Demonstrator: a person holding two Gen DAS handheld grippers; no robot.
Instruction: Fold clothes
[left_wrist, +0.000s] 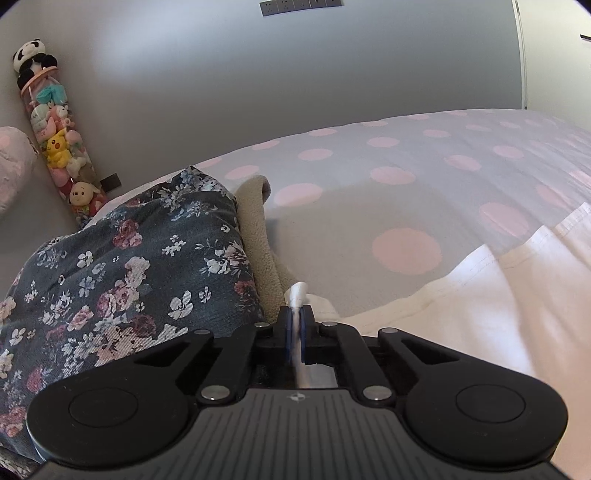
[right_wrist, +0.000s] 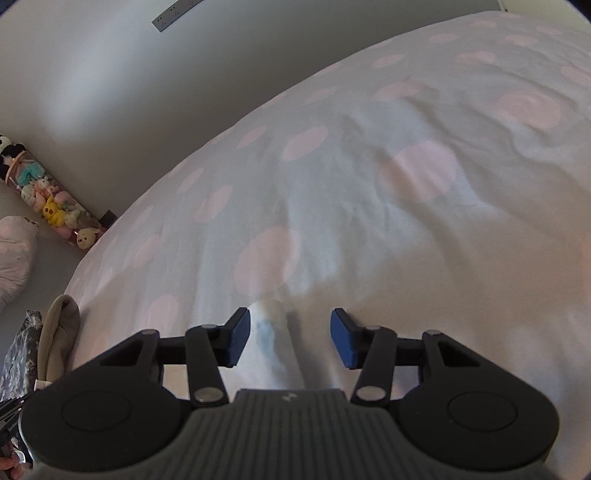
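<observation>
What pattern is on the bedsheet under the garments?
Pale grey bedsheet with large pink polka dots, clearest in the left wrist view.

A floral garment (left_wrist: 122, 266) lies at left on the bed (left_wrist: 406, 173), a fleece piece (left_wrist: 258, 229) beside it. A white garment (left_wrist: 480, 314) lies lower right. A tube of plush toys (left_wrist: 55, 136) leans against the wall (left_wrist: 295, 74), upper left.

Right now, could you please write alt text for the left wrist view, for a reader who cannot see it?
The left hand-held gripper is shut on an edge of a white garment lying on a bedsheet with pink dots. To its left lie a dark floral garment and a beige fleece; a tube of plush toys leans on the wall.
</observation>
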